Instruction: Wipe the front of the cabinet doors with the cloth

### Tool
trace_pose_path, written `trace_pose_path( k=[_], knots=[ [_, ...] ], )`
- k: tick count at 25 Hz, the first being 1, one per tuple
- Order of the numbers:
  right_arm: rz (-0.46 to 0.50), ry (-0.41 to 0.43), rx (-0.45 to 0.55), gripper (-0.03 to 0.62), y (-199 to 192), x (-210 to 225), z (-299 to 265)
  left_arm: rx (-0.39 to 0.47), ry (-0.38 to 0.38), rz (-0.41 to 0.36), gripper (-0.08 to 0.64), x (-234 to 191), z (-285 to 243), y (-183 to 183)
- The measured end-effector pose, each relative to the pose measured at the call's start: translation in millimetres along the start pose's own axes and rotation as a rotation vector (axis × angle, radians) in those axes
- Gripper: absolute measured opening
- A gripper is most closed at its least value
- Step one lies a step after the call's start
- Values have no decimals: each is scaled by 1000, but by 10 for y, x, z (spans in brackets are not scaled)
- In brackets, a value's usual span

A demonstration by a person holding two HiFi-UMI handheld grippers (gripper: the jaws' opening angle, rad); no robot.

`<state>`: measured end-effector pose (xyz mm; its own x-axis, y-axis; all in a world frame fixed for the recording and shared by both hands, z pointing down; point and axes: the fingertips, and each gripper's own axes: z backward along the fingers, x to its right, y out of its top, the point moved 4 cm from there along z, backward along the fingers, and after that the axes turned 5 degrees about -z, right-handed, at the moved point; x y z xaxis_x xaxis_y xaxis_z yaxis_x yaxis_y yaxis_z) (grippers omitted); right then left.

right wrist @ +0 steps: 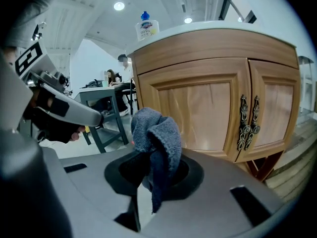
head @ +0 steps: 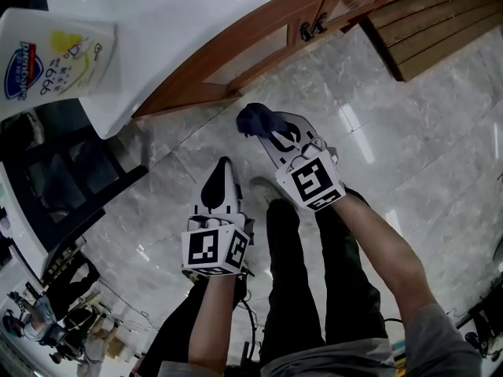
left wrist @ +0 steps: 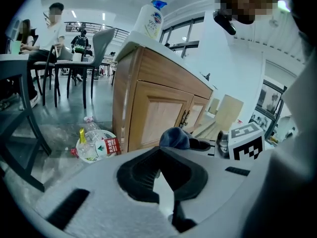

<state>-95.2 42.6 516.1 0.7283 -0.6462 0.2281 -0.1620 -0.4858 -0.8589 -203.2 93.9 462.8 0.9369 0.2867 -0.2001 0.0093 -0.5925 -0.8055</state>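
Observation:
The wooden cabinet (right wrist: 198,105) has two panelled doors with dark metal handles (right wrist: 247,123) and stands a short way ahead of my right gripper (right wrist: 153,170). That gripper is shut on a bunched blue cloth (right wrist: 156,138), which pokes up out of the jaws. In the head view the cloth (head: 255,120) hangs over the marble floor, short of the door fronts (head: 259,49) and not touching them. My left gripper (head: 224,167) is lower and to the left, jaws together with nothing in them. From the left gripper view (left wrist: 158,170) the cloth (left wrist: 174,138) shows in front of the cabinet (left wrist: 156,113).
A white soap bottle (head: 55,53) stands on the white countertop (head: 181,14). A bin with plastic bottles (left wrist: 94,145) sits at the cabinet's left side. Wooden slats (head: 440,22) lie to the right. Dark tables, chairs and seated people (left wrist: 54,29) are behind. The holder's legs (head: 299,289) are below.

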Motion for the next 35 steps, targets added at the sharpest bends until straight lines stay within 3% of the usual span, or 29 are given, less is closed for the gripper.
trace_pose_path(
  k=[19,35],
  knots=[
    [24,-11,-35,60,-225,-129,-797,-32,7,11,8,-496,-51,-90],
    [84,-18,-140,60,-419,-44,-1253,-77,-16,22,8,-674,-184,-129]
  ],
)
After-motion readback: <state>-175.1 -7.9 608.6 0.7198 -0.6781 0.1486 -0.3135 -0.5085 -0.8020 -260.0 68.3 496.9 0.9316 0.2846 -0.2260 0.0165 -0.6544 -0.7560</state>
